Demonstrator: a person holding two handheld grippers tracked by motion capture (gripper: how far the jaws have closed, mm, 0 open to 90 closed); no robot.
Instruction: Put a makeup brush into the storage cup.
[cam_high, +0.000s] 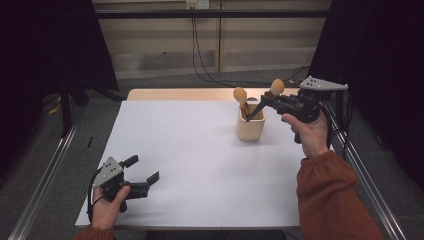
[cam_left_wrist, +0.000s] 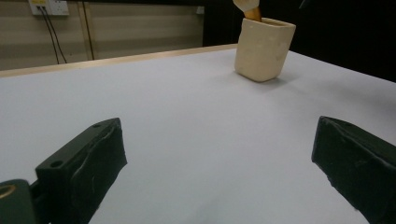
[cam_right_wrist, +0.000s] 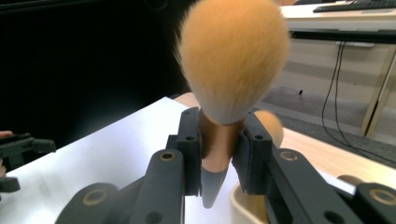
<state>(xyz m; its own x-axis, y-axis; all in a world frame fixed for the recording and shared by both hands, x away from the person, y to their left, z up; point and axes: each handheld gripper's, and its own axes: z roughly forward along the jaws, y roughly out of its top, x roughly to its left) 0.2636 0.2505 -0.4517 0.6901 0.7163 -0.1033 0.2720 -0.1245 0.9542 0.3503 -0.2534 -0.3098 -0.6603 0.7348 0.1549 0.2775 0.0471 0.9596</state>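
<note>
Right gripper (cam_high: 257, 107), high view, far right above the white table (cam_high: 200, 165), clamps a makeup brush (cam_high: 275, 89) over a beige cup (cam_high: 250, 127) holding a 2nd brush (cam_high: 241, 96); grey floor and dark curtains surround. Left gripper (cam_high: 145, 172) rests near left, jaws apart, empty.

Left gripper view: the cup (cam_left_wrist: 263, 49) stands far right.

Right gripper view: pads pinch the brush's (cam_right_wrist: 231, 60) handle, bristles up, above the cup's rim (cam_right_wrist: 240, 205).

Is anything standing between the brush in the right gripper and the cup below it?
Nothing visible blocks it. The right gripper is shut on the brush, just above the cup. A second brush already stands in the cup's left part; the right part looks free.
</note>
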